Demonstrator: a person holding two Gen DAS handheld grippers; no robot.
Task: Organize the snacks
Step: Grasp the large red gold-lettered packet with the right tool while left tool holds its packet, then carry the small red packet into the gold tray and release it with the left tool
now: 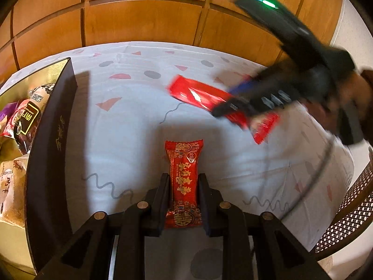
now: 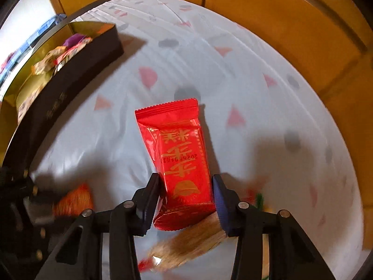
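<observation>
My left gripper (image 1: 183, 179) is shut on a small red packet with gold characters (image 1: 184, 156), which points away from me just over the tablecloth. My right gripper (image 2: 185, 179) points steeply down, both pads pressing the sides of a larger glossy red packet (image 2: 172, 126). In the left wrist view that right gripper (image 1: 227, 101) is blurred at the upper right, with its red packet (image 1: 193, 92) sticking out to the left. A dark box with a gold lining (image 1: 53, 140) (image 2: 77, 70) stands at the left and holds several wrapped snacks.
A white tablecloth (image 1: 130, 128) with grey and pink shapes covers the table. A brownish packet (image 2: 193, 240) lies under my right gripper. Wooden panels (image 1: 139, 18) rise behind the table. A wicker chair (image 1: 349, 212) stands at the right edge, with a cable (image 1: 310, 186) hanging near it.
</observation>
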